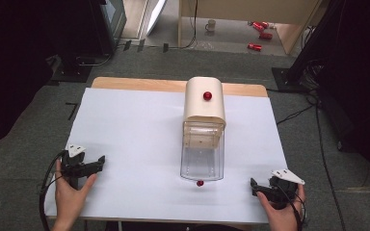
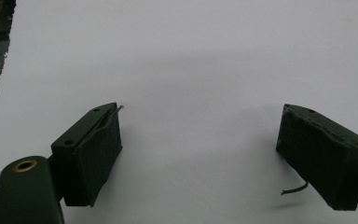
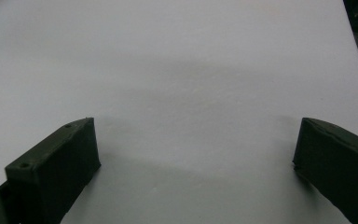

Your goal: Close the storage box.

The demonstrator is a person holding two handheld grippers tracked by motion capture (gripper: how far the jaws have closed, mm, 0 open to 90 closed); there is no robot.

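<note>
- Left gripper (image 1: 95, 163) rests on the white table (image 1: 135, 125) at about 8 o'clock, held in the person's left hand (image 1: 70, 190); its jaws stand wide with bare tabletop between them (image 2: 200, 140).
- Right gripper (image 1: 256, 186) sits at about 4 o'clock in the right hand (image 1: 282, 211), jaws spread wide, nothing between (image 3: 196, 154).
- Clear drawer (image 1: 202, 156) with a red knob (image 1: 200, 183) is pulled out toward 6 o'clock, between the grippers and apart from both.
- Cream box (image 1: 204, 103) with a red knob on top (image 1: 207, 96) stands at 12 o'clock.

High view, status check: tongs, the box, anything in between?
Left tongs open, empty. Right tongs open, empty. Box mid-table, clear drawer pulled out, untouched. Nothing in between.
</note>
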